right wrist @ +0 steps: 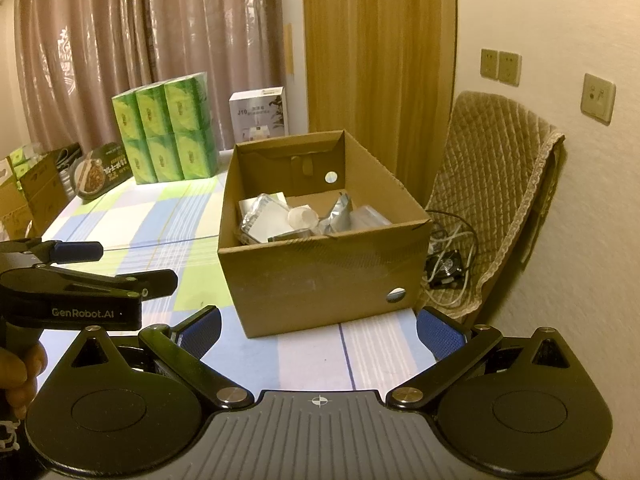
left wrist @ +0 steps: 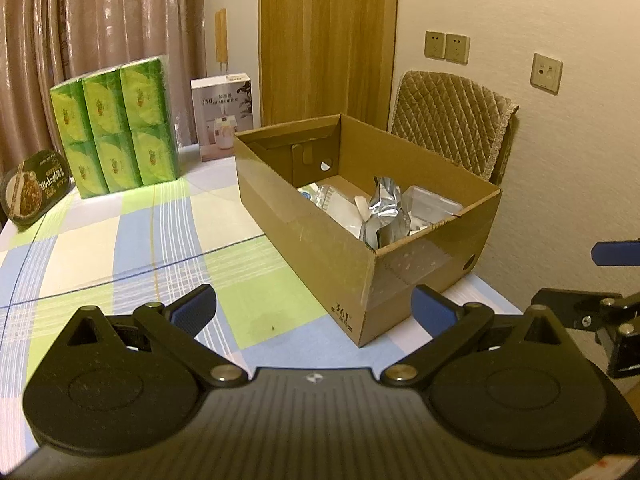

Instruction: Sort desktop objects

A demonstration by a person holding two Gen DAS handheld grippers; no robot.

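In the left wrist view, the left tongs hang wide and empty above the checked tabletop, with the cardboard box just ahead to the right; a crumpled foil pouch and clear plastic packets already lie inside it. A green tissue pack, a white carton and a round food bowl stand well apart at the far edge. In the right wrist view, the right tongs are equally wide and empty, facing the box's near wall. Judging by this, the next pick should be approached low and squarely, closing only once both pads straddle the item.
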